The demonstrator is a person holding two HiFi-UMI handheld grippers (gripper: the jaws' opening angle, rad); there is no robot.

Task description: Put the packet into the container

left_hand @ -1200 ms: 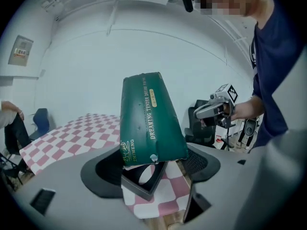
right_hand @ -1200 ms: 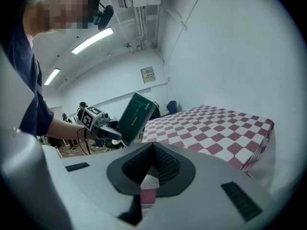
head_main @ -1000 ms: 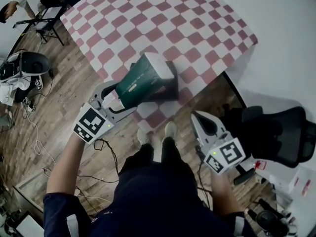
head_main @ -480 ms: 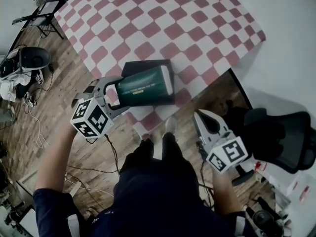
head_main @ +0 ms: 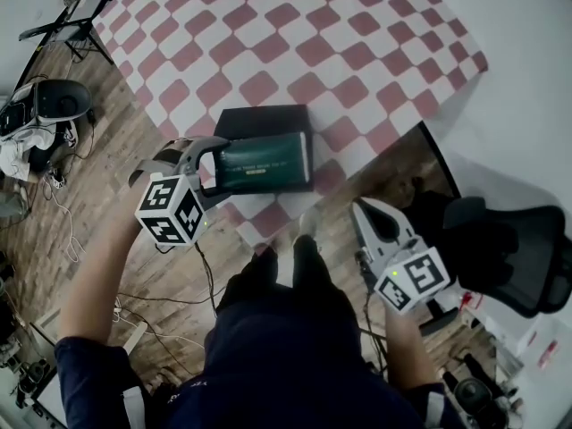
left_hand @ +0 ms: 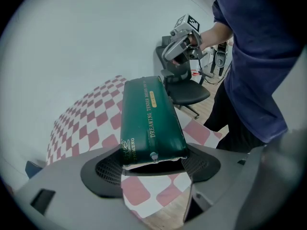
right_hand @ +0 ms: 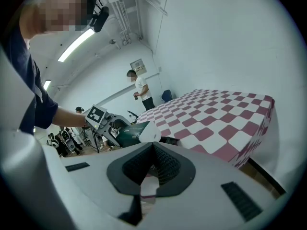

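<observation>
Left gripper (head_main: 217, 170) is clamped on the near short end of the green packet (head_main: 264, 162). Left gripper view confirms it: both jaws pinch the packet's (left_hand: 149, 121) bottom edge, and the packet runs straight out away from the gripper (left_hand: 152, 164). Right gripper (head_main: 365, 213) has its jaws pressed together on nothing and hangs low beside the person's leg, well apart from the action. It is off the checked tablecloth (head_main: 295, 25).

The packet lies roughly flat, long axis left to right in the head view, in line with the left gripper's reach. It sits directly over the black container (head_main: 264, 119) at the near edge of the table, mostly inside the rim outline. The container's back wall shows just beyond the packet. Cannot tell whether the packet's underside touches the container floor yet.

Judgement: placing step is nearly done. The left gripper is the only one in play, and the next move likely needs a small lowering, then the jaws opening and pulling back along the packet's long axis. Risk: the packet drags out with the jaws.
</observation>
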